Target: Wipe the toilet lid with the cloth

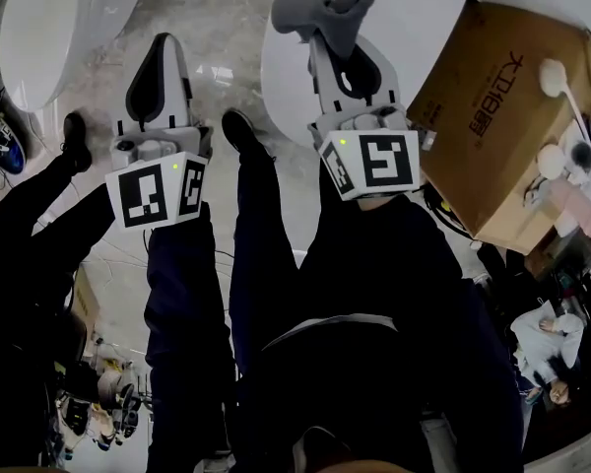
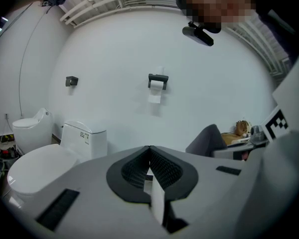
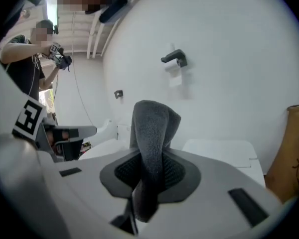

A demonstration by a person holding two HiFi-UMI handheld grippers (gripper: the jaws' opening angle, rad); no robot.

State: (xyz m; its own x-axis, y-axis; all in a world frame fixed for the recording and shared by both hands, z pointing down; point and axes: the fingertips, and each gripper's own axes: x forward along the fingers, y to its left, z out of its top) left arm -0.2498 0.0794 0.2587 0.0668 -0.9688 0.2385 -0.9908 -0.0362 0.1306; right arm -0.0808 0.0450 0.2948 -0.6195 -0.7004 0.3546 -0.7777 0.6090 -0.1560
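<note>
Wipe apparently not begun: right hand-held gripper (image 3: 149, 159) clamps the grey cloth (image 3: 152, 126), poised over the white toilet lid (image 1: 419, 23) with no contact evident; left hand-held gripper (image 2: 149, 157), jaws closed on nothing, hangs left of the lid.

Your right gripper (image 1: 347, 52) is over the toilet lid (image 1: 414, 37). The cloth (image 1: 320, 6) sits between its jaws and sticks out past them. Your left gripper (image 1: 161, 52) is to its left, over the floor (image 1: 217, 18), with nothing between its jaws. A second toilet (image 1: 49, 28) stands further left. The box (image 1: 502, 116) is just right of the lid, maybe touching it. One shoe (image 1: 241, 131) is on the floor between the grippers. A paper holder (image 2: 158, 81) hangs on the wall ahead.
</note>
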